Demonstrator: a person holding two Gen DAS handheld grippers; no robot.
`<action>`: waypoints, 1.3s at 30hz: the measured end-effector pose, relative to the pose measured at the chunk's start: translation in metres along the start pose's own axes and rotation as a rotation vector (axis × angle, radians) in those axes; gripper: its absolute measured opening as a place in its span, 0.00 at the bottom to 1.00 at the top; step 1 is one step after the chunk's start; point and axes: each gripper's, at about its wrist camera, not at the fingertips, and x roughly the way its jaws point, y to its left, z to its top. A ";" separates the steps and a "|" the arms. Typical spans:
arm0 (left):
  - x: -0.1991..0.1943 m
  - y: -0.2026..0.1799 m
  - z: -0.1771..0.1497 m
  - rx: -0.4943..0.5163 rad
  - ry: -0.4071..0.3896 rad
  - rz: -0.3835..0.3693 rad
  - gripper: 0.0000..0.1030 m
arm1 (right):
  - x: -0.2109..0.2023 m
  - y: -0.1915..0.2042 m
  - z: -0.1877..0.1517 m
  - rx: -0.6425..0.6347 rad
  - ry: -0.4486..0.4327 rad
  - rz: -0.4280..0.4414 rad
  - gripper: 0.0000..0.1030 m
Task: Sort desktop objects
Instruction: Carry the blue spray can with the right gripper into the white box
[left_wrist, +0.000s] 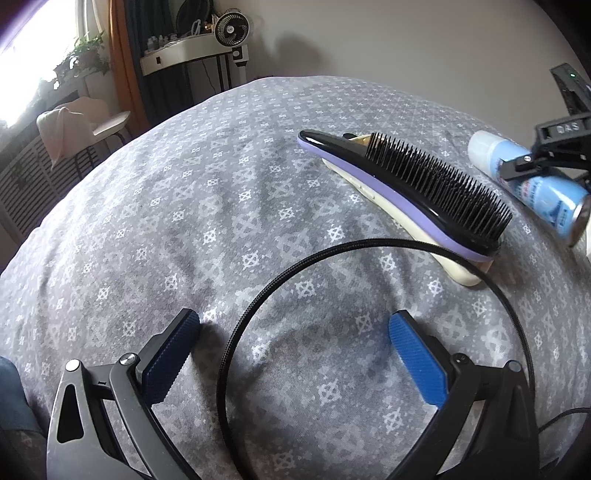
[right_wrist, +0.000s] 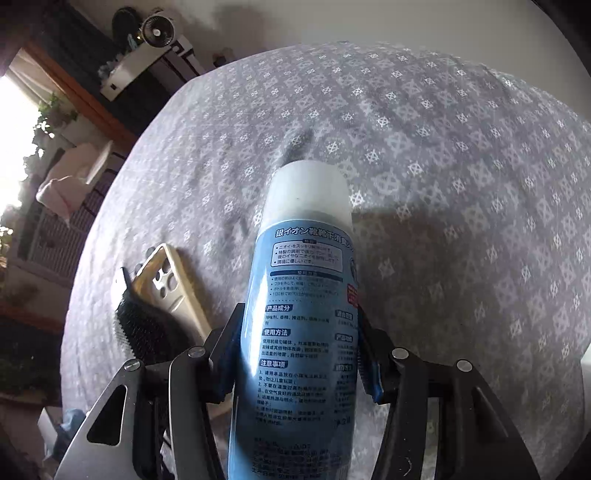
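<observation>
One spray can (right_wrist: 299, 332) (white-capped) pinched by the right hand-held gripper (right_wrist: 295, 354); left hand-held gripper (left_wrist: 295, 354) spread.

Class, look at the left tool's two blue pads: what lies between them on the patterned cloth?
In the left wrist view, an arc of the thin black headband crosses the gap; otherwise only grey patterned cloth.

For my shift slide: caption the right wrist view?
Right tool clamped on blue spray can above patterned grey cloth; hairbrush atop phone case.

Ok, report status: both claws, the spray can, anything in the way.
Right claw shut on spray can, lifted. Left claw open over black headband. Hairbrush lies on phone case, beside can.
</observation>
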 end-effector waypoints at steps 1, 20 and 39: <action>-0.001 -0.001 -0.001 0.003 -0.004 0.006 1.00 | -0.008 -0.003 -0.007 -0.005 -0.005 0.006 0.49; 0.000 0.002 -0.004 -0.008 -0.010 -0.010 1.00 | -0.191 -0.029 -0.089 -0.030 -0.290 0.137 0.49; 0.000 0.002 -0.004 -0.008 -0.010 -0.009 1.00 | -0.327 -0.255 -0.091 0.474 -0.455 -0.307 0.49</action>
